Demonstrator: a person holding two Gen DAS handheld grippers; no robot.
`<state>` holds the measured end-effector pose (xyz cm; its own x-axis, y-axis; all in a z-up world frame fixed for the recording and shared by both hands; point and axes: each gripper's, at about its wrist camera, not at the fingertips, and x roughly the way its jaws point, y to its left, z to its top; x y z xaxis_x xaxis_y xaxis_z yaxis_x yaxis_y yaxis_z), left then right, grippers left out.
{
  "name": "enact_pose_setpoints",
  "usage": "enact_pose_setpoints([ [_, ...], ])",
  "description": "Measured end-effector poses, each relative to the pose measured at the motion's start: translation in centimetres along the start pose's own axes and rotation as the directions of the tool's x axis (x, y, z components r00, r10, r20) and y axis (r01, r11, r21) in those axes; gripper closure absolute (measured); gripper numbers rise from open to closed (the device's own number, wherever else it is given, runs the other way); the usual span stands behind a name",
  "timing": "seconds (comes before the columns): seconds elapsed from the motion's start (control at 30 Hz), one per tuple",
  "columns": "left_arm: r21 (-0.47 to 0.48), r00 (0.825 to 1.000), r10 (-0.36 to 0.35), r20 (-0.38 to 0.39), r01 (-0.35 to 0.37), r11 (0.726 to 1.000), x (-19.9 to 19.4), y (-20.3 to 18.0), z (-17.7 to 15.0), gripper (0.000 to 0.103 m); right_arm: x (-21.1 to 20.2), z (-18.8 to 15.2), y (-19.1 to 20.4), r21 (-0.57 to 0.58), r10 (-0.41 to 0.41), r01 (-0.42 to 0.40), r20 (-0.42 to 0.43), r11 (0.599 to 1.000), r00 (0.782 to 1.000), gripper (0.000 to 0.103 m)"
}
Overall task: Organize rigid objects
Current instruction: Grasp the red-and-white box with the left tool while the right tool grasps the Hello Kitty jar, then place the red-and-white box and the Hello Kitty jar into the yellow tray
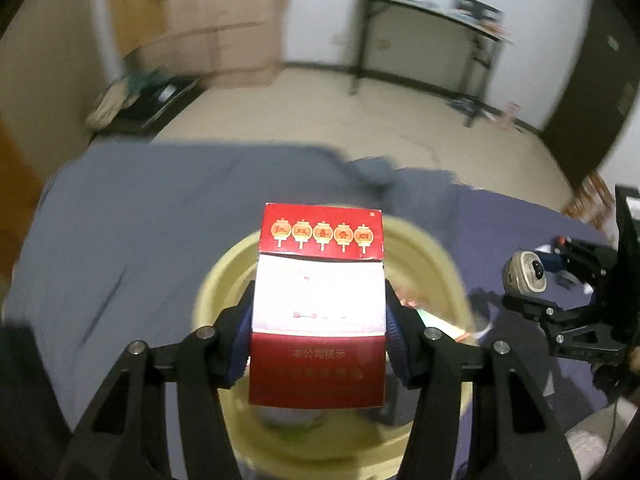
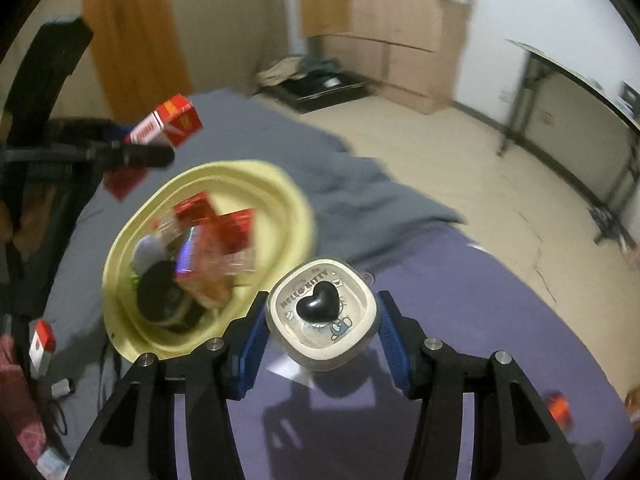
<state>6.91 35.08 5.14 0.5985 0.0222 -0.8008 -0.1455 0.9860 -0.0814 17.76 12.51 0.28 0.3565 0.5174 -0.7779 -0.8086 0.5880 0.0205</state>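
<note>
1. At the far left of the right wrist view, a small red-and-white box [image 2: 41, 345] lies on the grey bed cover [image 2: 280, 148], well apart from the rest.
2. The left gripper [image 1: 319, 320] has its fingers [image 1: 240, 344] clenched on the sides of a red-and-white cigarette pack [image 1: 320, 308], which hangs lifted above the yellow basin [image 1: 224, 280]. The pack stands upright between the blue pads, its red lid with lantern print at the top.
3. The yellow basin rests on the bed and already holds several things: red packs [image 2: 224, 232], a dark round tin [image 2: 160, 296] and other blurred items that cannot be told apart.
4. The right gripper [image 2: 322, 320] grips a cream, rounded-square case [image 2: 322, 316] with a black heart on its lid; its fingers [image 2: 252, 344] press both sides. The case is held just right of the basin, above a purple sheet [image 2: 480, 320].
5. At the right, a dark-framed desk [image 2: 568, 92] stands by the wall.
</note>
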Motion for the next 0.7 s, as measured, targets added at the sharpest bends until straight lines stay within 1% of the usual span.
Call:
enact_pose_setpoints([
  [0.07, -0.063, 0.999, 0.006, -0.035, -0.009, 0.998, 0.5, 2.9, -1.7, 0.046, 2.3, 0.6, 2.2, -0.022, 0.019, -0.020, -0.025, 1.000, 1.000, 0.052],
  [0.13, -0.089, 0.999, 0.012, -0.051, -0.016, 0.996, 0.9, 4.5, -2.8, 0.046, 4.0, 1.1, 3.0, -0.013, 0.027, -0.028, -0.041, 1.000, 0.999, 0.052],
  [0.2, -0.114, 0.998, -0.009, -0.063, 0.002, 0.994, 1.4, 5.3, -3.2, 0.046, 5.5, 1.7, 4.0, 0.008, 0.083, -0.083, -0.037, 0.997, 0.996, 0.052],
  [0.27, -0.131, 0.997, -0.034, -0.073, 0.024, 0.991, 2.0, 5.5, -3.3, 0.046, 6.7, 2.4, 5.7, -0.011, 0.103, -0.103, -0.043, 0.995, 0.994, 0.052],
  [0.33, -0.142, 0.995, -0.056, -0.080, 0.044, 0.989, 2.7, 5.0, -2.9, 0.046, 7.7, 2.8, 8.0, -0.077, 0.135, -0.140, -0.059, 0.987, 0.989, 0.052],
  [0.4, -0.139, 0.992, -0.088, -0.092, 0.075, 0.987, 3.7, 4.7, -2.5, 0.046, 8.2, 3.2, 9.2, -0.106, 0.149, -0.153, -0.046, 0.982, 0.988, 0.052],
  [0.43, -0.130, 0.990, -0.098, -0.098, 0.085, 0.988, 4.3, 4.4, -2.3, 0.046, 8.4, 3.5, 9.1, -0.102, 0.136, -0.140, -0.039, 0.985, 0.990, 0.052],
  [0.5, -0.122, 0.988, -0.102, -0.114, 0.088, 0.989, 5.1, 4.7, -1.6, 0.046, 9.1, 3.8, 8.0, -0.070, 0.081, -0.084, -0.046, 0.994, 0.996, 0.052],
  [0.57, -0.111, 0.985, -0.107, -0.139, 0.092, 0.990, 6.1, 4.4, -1.4, 0.046, 10.2, 4.1, 6.1, -0.004, 0.040, -0.040, -0.071, 0.999, 0.997, 0.052],
  [0.63, -0.103, 0.982, -0.104, -0.156, 0.088, 0.991, 7.0, 4.1, -1.2, 0.046, 11.3, 4.5, 5.8, 0.008, 0.023, -0.023, -0.093, 1.000, 0.995, 0.051],
  [0.7, -0.100, 0.981, -0.108, -0.159, 0.093, 0.991, 7.5, 3.8, -1.3, 0.045, 11.9, 4.6, 6.0, -0.012, 0.018, -0.019, -0.106, 1.000, 0.994, 0.051],
])
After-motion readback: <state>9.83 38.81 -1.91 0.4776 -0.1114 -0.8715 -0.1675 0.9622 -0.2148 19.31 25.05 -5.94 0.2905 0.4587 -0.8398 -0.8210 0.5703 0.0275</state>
